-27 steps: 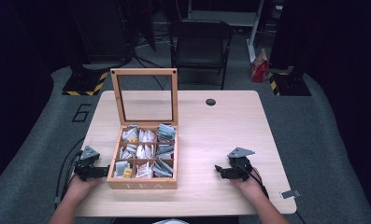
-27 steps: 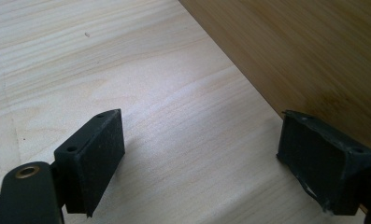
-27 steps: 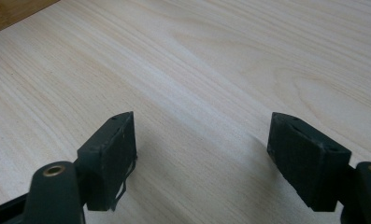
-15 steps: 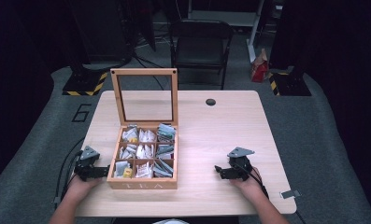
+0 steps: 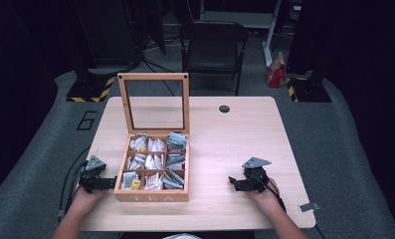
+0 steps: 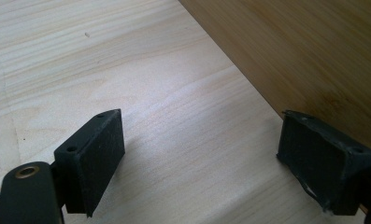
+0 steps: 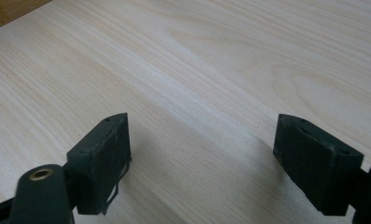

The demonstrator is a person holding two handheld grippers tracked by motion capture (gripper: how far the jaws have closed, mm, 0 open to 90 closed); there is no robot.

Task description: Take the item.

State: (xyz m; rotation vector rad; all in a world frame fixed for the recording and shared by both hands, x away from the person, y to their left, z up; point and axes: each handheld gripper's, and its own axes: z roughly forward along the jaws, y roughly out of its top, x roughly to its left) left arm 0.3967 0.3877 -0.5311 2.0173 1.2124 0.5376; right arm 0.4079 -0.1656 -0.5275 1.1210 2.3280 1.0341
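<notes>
Nothing has moved since the earlier frames: both hands and the tea box sit where they were. At the left, the left gripper (image 5: 110, 182) rests on the table (image 5: 235, 134) just beside the left wall of the tea box (image 5: 152, 195), its jaws apart with bare tabletop between them; in the left gripper view the box's wooden wall (image 6: 309, 51) runs right alongside the far jaw. The box stands at the near left of the table with its glass-paned lid (image 5: 153, 102) upright at the far side. Its compartments hold packed tea sachets (image 5: 155, 162), mostly white, some greenish at the right. Well apart from the box, at the near right, the right gripper (image 5: 233, 182) lies on the table, jaws spread wide on nothing. Between box and right gripper the tabletop is open, as is the far right part up to a small dark grommet (image 5: 224, 108). Both hands lie close to the near edge.
</notes>
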